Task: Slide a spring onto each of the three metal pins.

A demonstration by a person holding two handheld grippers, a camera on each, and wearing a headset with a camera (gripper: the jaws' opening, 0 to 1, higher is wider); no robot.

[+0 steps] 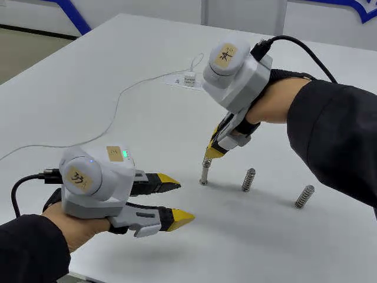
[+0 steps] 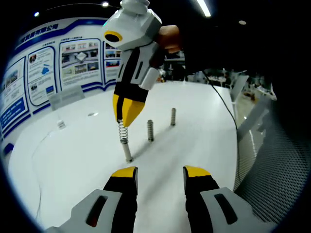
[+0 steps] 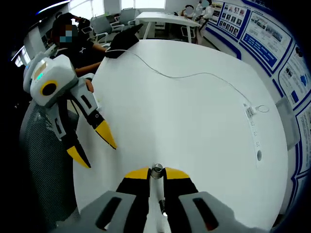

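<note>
Over the leftmost pin (image 1: 204, 177) I saw the right gripper (image 1: 213, 152), fingers clenched on a spring (image 1: 207, 163) — left gripper (image 1: 181, 201) hung above the worktop (image 1: 147, 118), fingers spread, empty.

The tabletop (image 1: 118, 106) is smooth, matt white with a soft sheen. The left gripper (image 1: 184, 201) and the right gripper (image 1: 211, 154) have pale grey plastic shells, faintly glossy, with black jaws tipped in yellow plastic. The spring (image 1: 207, 163), pin (image 1: 204, 177), second spring (image 1: 248, 180) and third spring (image 1: 304, 196) are bare bright metal. The sleeve (image 1: 336, 135) is dark matt cloth.
</note>
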